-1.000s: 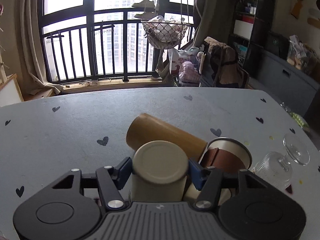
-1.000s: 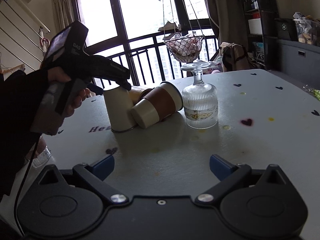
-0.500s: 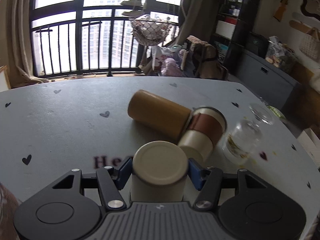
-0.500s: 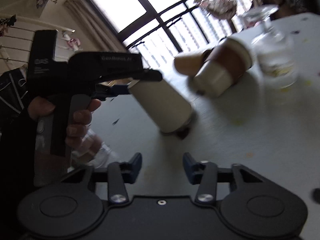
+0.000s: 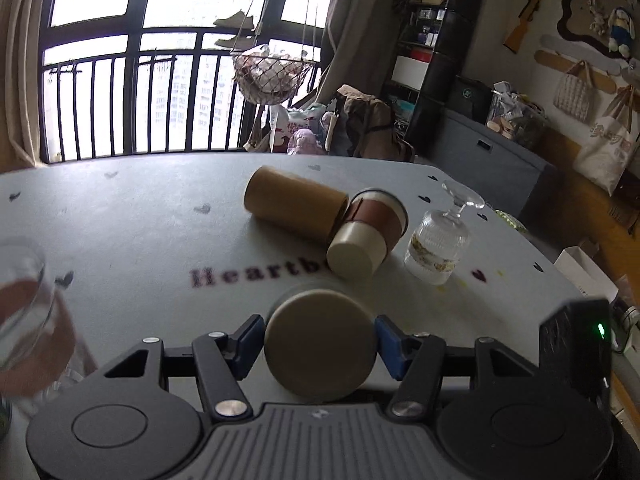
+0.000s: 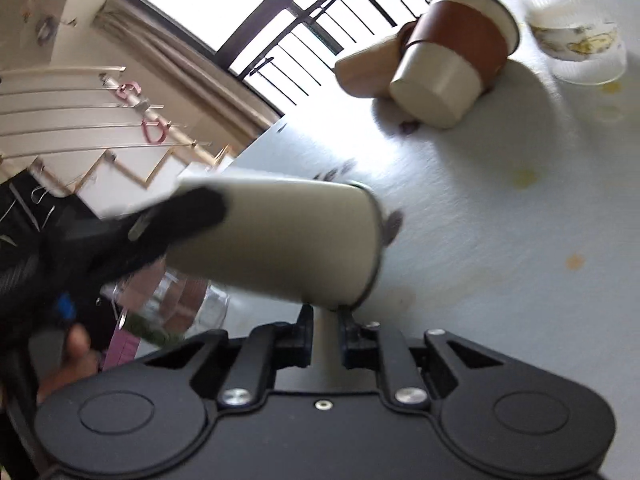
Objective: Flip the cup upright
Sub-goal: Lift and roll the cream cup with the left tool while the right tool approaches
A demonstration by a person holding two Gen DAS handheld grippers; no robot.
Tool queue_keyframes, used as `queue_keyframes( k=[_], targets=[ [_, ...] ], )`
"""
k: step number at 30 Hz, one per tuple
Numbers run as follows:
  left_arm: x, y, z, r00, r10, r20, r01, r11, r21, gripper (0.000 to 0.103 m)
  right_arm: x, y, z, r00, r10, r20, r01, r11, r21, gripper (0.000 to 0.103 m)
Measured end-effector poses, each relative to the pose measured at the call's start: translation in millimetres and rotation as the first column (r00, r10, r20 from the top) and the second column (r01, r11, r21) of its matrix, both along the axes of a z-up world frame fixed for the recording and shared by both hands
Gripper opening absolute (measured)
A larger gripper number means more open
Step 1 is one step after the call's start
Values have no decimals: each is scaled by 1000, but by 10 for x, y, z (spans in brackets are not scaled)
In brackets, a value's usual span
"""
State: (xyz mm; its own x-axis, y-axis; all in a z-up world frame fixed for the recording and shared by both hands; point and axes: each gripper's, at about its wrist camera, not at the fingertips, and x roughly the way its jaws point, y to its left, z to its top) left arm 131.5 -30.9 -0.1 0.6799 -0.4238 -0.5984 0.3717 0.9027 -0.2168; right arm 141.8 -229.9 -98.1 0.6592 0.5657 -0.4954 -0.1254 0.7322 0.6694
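Observation:
My left gripper [image 5: 320,342] is shut on a plain cream cup [image 5: 320,346], whose flat base faces the left wrist camera. In the right wrist view the same cup [image 6: 288,240] is lifted off the table and tilted on its side, rim to the right. My right gripper [image 6: 325,334] has its fingers closed on the cup's rim at the bottom edge. The left gripper's fingers [image 6: 176,216] clamp the cup's base end there.
A cream cup with a brown sleeve [image 5: 368,236] and a tan cylinder [image 5: 294,204] lie on their sides on the grey table [image 5: 140,240]. An upturned stemmed glass [image 5: 438,240] stands right of them. A clear glass [image 5: 28,304] is at the left.
The left gripper lifted the cream cup off the table and tilted it sideways. The right gripper moved in and closed on the cup's rim.

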Motion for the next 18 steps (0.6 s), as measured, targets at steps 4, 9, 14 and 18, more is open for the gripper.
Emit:
queue_keyframes(
  k=[4,9,14,18],
  targets=[
    [-113,109,-105,999,7,-44,-8,1000,-19,61,56,-63,-31,999,-43,-9,43,999,2,15],
    [-191,125,-332,993,12,-115,-14,1000,-15,60,69,-159,6,996,-95,1,95,995,-34,18],
    [-251,118,-476,994,26,-110,-28,999,-16,60,26,-308,100,989,-146,-31,145,989,-24,35],
    [-272,132,-500,994,29,-106,-33,999,-30,60,59,-422,127,986,-131,-102,144,980,140,70]
  ],
)
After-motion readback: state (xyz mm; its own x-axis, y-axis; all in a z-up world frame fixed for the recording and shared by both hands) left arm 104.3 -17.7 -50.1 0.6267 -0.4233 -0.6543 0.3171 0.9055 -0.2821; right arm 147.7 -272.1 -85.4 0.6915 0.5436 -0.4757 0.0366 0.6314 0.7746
